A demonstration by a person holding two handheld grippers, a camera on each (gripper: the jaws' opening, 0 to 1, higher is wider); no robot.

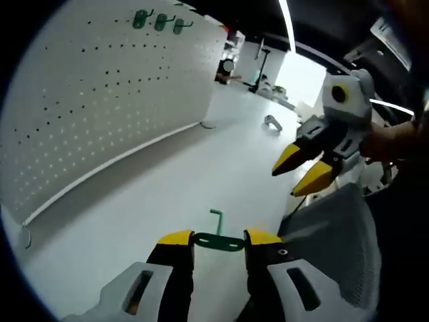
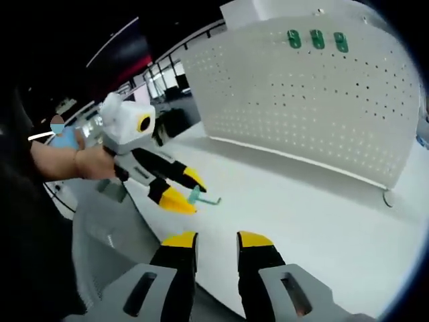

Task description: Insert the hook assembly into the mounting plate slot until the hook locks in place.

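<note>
In the left gripper view the left tool point(image 1: 218, 241) points out over the white surface point(image 1: 201, 174), its yellow-tipped jaws clamped on the flat base of a green hook point(image 1: 218, 236) whose bent rod rises up between them. The same tool shows in the right gripper view, coming in from the left with a hand point(image 2: 94, 163) wrapped around its grip, tilted downward, the hook pinched at its tips just above the surface.

The right tool point(image 2: 216, 243) has its jaws apart with nothing between them, hovering over the surface edge. In the left gripper view it enters from the right, raised well above the surface, jaws angled down and to the left, a hand behind it.

A white pegboard point(image 2: 301, 100) stands upright at the back of the surface, well apart from the held hook. Three green hooks point(image 2: 317, 39) already sit side by side in its top rows. A small grey metal piece point(image 1: 272, 123) lies on the surface farther off; its exact shape is hard to make out. A grey mesh chair back point(image 1: 335, 241) stands just beside the surface edge, partly cut off by the left tool. The room behind is dark and blurred.
</note>
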